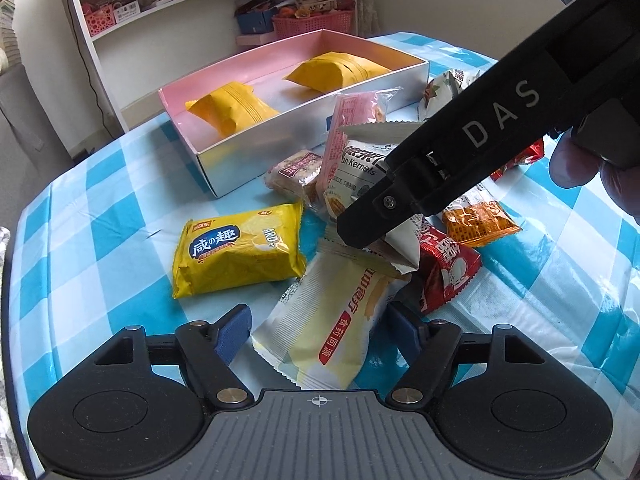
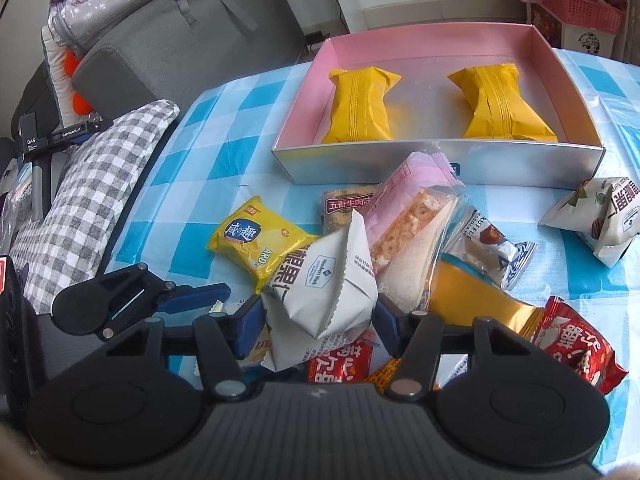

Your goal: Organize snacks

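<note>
A silver box with a pink inside [image 1: 308, 136] [image 2: 440, 164] stands at the back of the table and holds two orange packets [image 1: 234, 108] [image 2: 360, 104]. A pile of loose snacks lies in front of it. My left gripper [image 1: 318, 330] is open around a white and yellow packet [image 1: 332, 320] on the table. My right gripper [image 2: 320, 312] is shut on a white triangular nut packet [image 2: 328, 280] [image 1: 400, 240] held above the pile; it shows in the left wrist view [image 1: 372, 236] too. A yellow cracker packet [image 1: 236, 254] [image 2: 256, 240] lies left of the pile.
Blue checked tablecloth [image 1: 100, 200]. Other snacks include a red packet [image 2: 576, 344], a pink sandwich packet [image 2: 408, 216], an orange packet [image 1: 480, 216] and a white packet [image 2: 600, 220] at right. A shelf [image 1: 160, 8] stands behind the table; a checked cushion [image 2: 88, 208] lies at its left edge.
</note>
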Demonstrator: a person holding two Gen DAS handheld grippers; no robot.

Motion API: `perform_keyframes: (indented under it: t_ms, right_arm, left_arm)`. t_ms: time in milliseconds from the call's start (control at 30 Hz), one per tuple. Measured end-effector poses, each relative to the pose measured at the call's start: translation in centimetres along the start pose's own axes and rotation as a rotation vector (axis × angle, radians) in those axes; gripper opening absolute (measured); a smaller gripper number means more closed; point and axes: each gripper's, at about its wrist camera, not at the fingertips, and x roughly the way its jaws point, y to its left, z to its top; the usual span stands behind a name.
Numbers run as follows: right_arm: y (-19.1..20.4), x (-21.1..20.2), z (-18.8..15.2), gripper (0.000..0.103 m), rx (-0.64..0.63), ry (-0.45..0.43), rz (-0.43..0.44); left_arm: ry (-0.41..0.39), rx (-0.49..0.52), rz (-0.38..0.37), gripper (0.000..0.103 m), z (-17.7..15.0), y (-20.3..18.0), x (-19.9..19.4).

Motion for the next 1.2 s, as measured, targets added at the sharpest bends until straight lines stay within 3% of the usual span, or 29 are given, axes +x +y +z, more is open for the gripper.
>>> perform_keyframes:
  t_ms: [100,167,567,800,1200]
  right_arm:
    - [0.0,-0.3,0.1,0.052,-0.004,0.003,0.0]
    - [-0.1,-0.5,0.2,0.052,0.001,0.003,0.006]
    - [-0.8,-2.3,0.6,0.05,0.032,-0.018,0.022]
    - [-1.7,-3.7,1.2,0.049,0.057,-0.058,0.024]
    - [-3.6,-5.5,2.6,0.049,0.128,-0.119,0.033]
  left_arm:
    - [0.019,-0.015,0.003,0.066,0.1,-0.1,-0.2]
    - [0.042,-0.036,0.003,0.055,0.2,-0.2,-0.5]
    - [0.057,-0.125,-0.003,0.038,0.9,-0.8,-1.5]
    - [0.018,-0.192,0.021,0.01,1.4,-0.3,-2.6]
    - [-0.059,-0.28,0.001,0.01,2.6,0.4,-5.1]
